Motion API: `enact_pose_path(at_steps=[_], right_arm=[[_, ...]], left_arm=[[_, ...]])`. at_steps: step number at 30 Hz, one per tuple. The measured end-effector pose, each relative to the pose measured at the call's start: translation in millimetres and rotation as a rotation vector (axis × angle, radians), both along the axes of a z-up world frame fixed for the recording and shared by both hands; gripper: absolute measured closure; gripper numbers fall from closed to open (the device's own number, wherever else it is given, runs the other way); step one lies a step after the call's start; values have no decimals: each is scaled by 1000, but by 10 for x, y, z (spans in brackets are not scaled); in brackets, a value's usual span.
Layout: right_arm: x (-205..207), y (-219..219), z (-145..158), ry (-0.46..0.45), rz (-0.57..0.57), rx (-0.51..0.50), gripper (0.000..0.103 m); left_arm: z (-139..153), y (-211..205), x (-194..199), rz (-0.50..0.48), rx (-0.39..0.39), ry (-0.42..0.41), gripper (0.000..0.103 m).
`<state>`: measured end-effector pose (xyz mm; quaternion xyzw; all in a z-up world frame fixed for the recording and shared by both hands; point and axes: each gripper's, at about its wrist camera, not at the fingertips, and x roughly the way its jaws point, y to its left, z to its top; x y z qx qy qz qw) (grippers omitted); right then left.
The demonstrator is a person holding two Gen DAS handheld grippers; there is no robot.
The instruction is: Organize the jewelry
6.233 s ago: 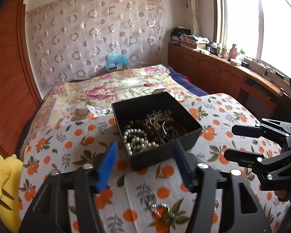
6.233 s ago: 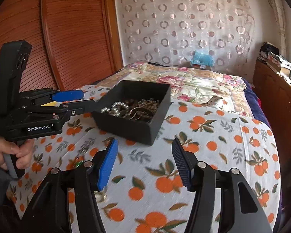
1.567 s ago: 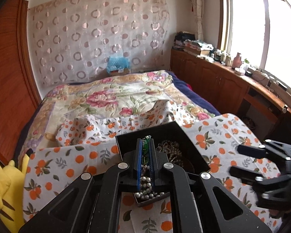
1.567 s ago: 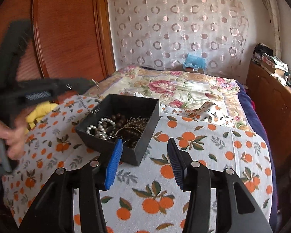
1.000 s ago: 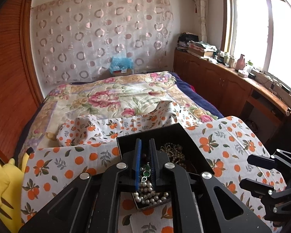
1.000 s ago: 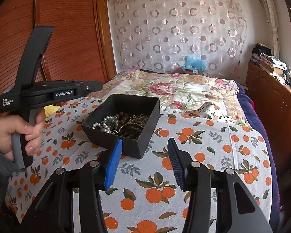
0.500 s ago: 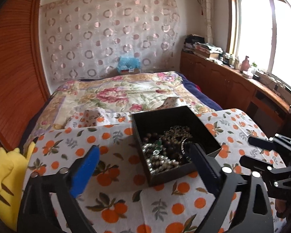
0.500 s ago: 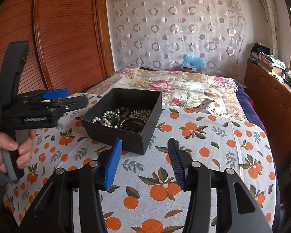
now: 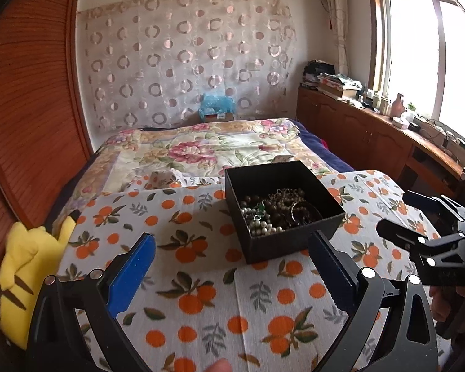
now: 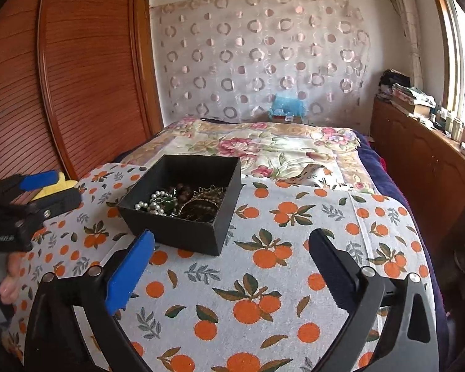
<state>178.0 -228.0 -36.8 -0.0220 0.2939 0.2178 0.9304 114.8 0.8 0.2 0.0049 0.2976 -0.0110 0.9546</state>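
Note:
A black open box (image 9: 294, 241) (image 10: 183, 232) sits on the orange-print cloth (image 9: 201, 279) (image 10: 279, 263). It holds a pearl string (image 9: 260, 226) (image 10: 152, 205), dark beads, gold chains and a green-stone piece (image 10: 169, 202). My left gripper (image 9: 232, 266) is open and empty, held near and left of the box; it also shows in the right wrist view (image 10: 46, 189). My right gripper (image 10: 232, 266) is open and empty, in front of the box; it also shows in the left wrist view (image 9: 403, 214).
A yellow plush toy (image 9: 24, 266) lies at the cloth's left edge. A floral bedspread (image 9: 201, 152) lies behind the cloth. Wooden cabinets (image 9: 372, 136) line the right wall under the window. A wooden sliding door (image 10: 77, 77) stands at the left.
My left gripper, earlier shut on the green-stone piece over the box, has opened and let it fall in. It has since drawn back and to the left. The right gripper has barely moved.

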Motion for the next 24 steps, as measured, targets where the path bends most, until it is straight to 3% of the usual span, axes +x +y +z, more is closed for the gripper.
enact_pose_path(at_steps=[5,13,24], right_arm=[[-109,-6,65,-24,-19,21,3],[-379,-61,323,-86,-41,45,3],[-824,-92,573,-169,-55,61,3]], left_arm=[[46,-16,-182,-2,-10,-11,8],[296,-54,-478,23,-2,-99,8],[473,-57,-713,37,3,-136,8]])
